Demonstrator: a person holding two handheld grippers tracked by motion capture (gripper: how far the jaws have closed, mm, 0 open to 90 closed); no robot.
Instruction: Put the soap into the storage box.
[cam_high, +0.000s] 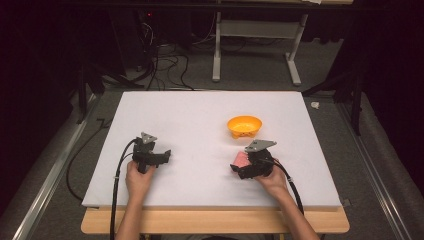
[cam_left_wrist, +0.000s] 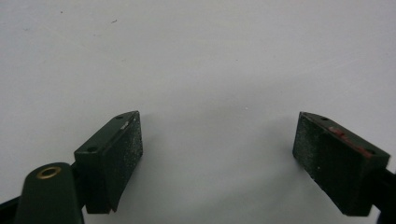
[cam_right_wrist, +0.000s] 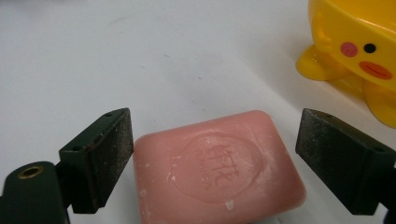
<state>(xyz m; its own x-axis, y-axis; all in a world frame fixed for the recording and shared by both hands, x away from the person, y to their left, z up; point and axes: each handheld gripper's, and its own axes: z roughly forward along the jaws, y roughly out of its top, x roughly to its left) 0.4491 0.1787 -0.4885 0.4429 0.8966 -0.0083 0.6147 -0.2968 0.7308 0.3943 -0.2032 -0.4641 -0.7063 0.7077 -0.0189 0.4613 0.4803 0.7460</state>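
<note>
pink soap (cam_right_wrist: 217, 175) between wide-open right fingers (cam_right_wrist: 109, 156)

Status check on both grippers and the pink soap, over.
Left gripper open over bare white table. Right gripper open, jaws astride the pink rectangular soap bar. Yellow duck-faced plastic bowl just beyond, nothing between.

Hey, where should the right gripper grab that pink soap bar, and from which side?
Grip the pink soap bar across its two short ends, coming from above. It lies flat on the table, stamped face up, and the right gripper already straddles it with open jaws.
</note>
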